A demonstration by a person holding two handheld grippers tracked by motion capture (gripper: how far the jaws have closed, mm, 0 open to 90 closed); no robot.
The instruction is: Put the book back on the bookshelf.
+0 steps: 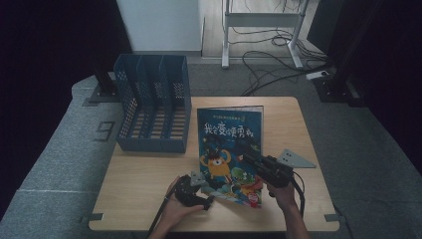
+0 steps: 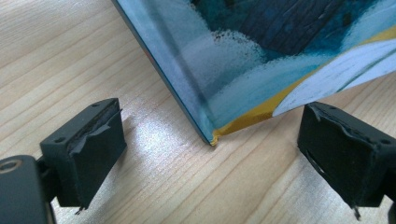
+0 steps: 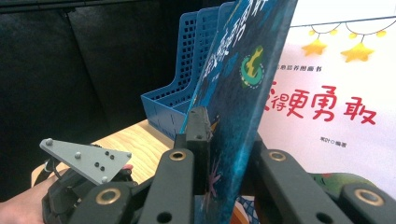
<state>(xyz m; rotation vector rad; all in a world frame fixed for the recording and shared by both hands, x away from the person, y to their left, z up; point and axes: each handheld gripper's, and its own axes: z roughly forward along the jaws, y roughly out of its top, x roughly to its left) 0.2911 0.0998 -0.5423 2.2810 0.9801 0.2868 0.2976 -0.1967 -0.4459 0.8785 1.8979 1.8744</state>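
Note:
A blue picture book (image 1: 229, 144) with cartoon monsters lies on the wooden table (image 1: 144, 184). My right gripper (image 1: 247, 158) is shut on the right edge of the book's front cover (image 3: 238, 93), which stands lifted on edge, and the white title page (image 3: 336, 93) shows beside it. My left gripper (image 1: 208, 198) rests on the table at the book's near left corner. Its jaws are open, one on each side of that corner (image 2: 212, 137), and they do not touch it.
A blue three-slot file holder (image 1: 154, 107) stands at the table's back left, just left of the book, and it appears behind the cover (image 3: 187, 70). The left gripper's grey plate (image 3: 86, 159) lies low beside my right jaws. Cables run over the floor beyond the table.

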